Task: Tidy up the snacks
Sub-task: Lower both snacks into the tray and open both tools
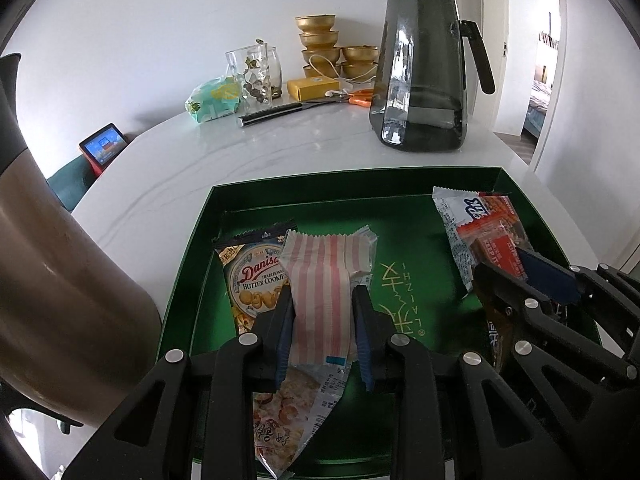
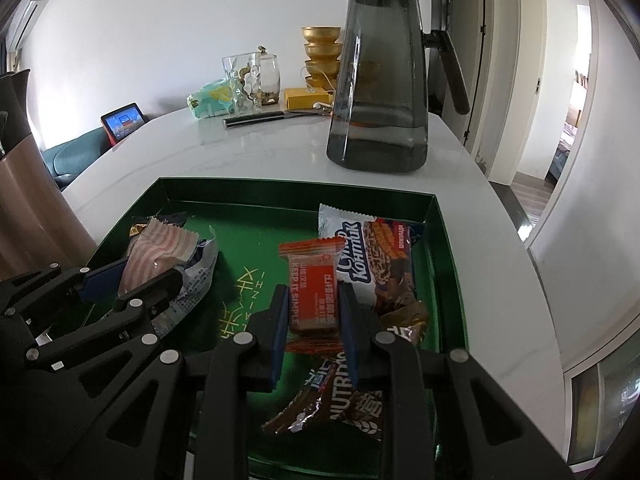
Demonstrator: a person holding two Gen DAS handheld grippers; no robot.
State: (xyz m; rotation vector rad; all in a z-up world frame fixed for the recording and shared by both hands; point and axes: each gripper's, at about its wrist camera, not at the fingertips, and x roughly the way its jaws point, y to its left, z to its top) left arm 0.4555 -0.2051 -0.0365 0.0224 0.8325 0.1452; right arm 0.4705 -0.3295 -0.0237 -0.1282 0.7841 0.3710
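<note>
Snacks sit in two loose groups inside the green tray (image 1: pixel 256 194) on my white marble table (image 1: pixel 280 152). My left gripper (image 1: pixel 323 300) is clamped on a pink-striped packet (image 1: pixel 320 280), its blue pads pressing both sides of the wrapper. That packet overlaps a Danisa butter cookie pack (image 1: pixel 252 276) at the tray's left side, and a shrimp-print snack bag (image 1: pixel 280 412) lies under it, nearer to me.

My right gripper (image 2: pixel 313 300) is closed on an orange bar (image 2: pixel 314 288) marked "KEEP IT SIMPLE", pads tight against its long edges. The bar sits over a white and brown wafer pack (image 2: pixel 376 264) at the tray's right side, and a brown nutrition bar (image 2: pixel 332 404) lies below the fingers, closer to me. From the left camera I see the right gripper (image 1: pixel 508 268) low over that same pile; from the right camera the left gripper (image 2: pixel 136 280) shows at the pink packet.

Beyond the tray stands a smoked glass pitcher (image 1: pixel 420 72). Further back are stacked gold bowls (image 1: pixel 320 40), a clear glass jar (image 1: pixel 256 76), a yellow box (image 1: pixel 312 88), a knife (image 1: pixel 272 114) and orange-handled scissors (image 1: pixel 360 98). A bronze thermos (image 1: pixel 52 280) looms at my left edge.
</note>
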